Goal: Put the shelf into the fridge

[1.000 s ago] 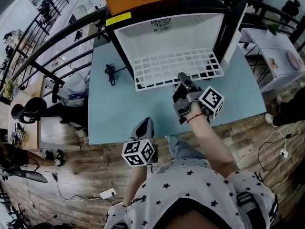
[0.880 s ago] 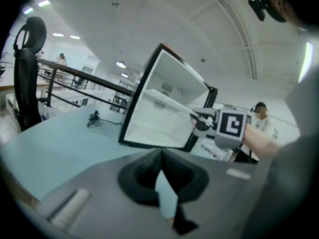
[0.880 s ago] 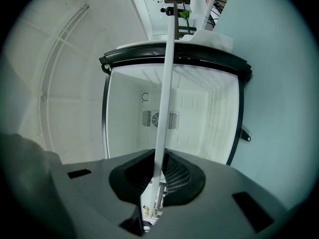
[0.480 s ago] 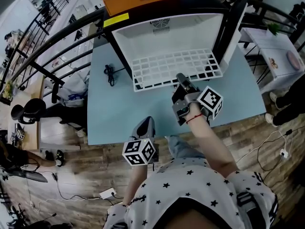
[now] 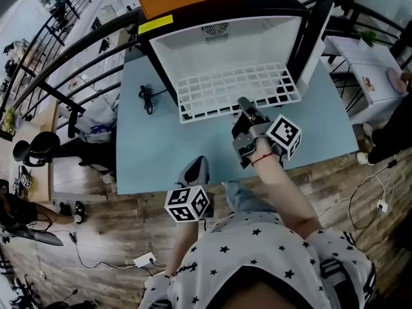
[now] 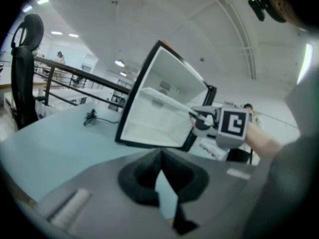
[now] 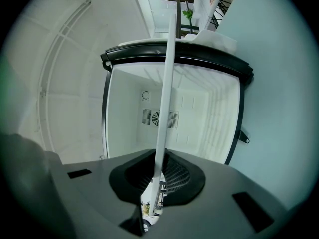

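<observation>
Currently the right tongs (image 5: 244, 103) are clamped on the front edge of the shelf (image 5: 232, 89). The shelf lies flat in the mouth of the fridge (image 5: 193, 50), with its front strip still out over the counter (image 5: 154, 153). The left tongs (image 5: 196, 166) are narrowly parted and empty, at the counter's near edge, well apart from the shelf. Compared with one second ago, shelf and tongs have barely shifted. A cable (image 5: 147, 98) lies left of the fridge; the door (image 5: 315, 34) stands open at right.
</observation>
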A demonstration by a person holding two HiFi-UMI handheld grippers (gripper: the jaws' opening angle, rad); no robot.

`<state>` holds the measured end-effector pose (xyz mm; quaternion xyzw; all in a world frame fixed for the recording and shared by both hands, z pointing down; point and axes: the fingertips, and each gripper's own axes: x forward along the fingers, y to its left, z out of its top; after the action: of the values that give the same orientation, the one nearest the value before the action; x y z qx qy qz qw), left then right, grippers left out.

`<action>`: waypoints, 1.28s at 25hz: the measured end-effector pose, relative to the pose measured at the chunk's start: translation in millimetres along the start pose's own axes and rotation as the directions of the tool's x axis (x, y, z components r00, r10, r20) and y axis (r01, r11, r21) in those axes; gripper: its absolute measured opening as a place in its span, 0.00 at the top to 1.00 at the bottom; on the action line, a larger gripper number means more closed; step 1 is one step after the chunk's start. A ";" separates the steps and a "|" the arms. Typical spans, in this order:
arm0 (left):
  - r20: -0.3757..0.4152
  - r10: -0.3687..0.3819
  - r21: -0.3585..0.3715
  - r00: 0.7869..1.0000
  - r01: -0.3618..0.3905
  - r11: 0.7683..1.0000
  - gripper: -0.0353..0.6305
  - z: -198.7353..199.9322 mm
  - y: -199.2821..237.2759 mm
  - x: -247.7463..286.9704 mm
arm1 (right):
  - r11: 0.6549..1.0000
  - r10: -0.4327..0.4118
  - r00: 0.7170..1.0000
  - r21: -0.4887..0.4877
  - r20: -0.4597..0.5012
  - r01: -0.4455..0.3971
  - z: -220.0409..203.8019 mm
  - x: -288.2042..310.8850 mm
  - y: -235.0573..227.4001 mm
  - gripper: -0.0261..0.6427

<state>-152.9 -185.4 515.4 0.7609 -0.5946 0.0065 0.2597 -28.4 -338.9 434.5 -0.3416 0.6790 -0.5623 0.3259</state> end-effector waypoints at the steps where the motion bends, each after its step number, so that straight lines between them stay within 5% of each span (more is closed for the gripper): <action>1: 0.000 0.000 0.000 1.000 0.000 1.000 0.94 0.0 0.4 0.0 | 1.000 0.000 1.000 0.000 -0.001 0.000 -0.1 0.4 -0.3 0.90; 32: -0.012 -0.021 0.013 1.000 0.021 1.000 0.94 32.7 11.7 51.3 | 1.000 -0.022 0.999 -0.013 -0.038 0.022 18.8 52.6 -5.5 0.90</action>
<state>-158.2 -246.6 508.0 0.7689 -0.5849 0.0121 0.2580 -41.5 -393.4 433.9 -0.3403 0.6846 -0.5681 0.3046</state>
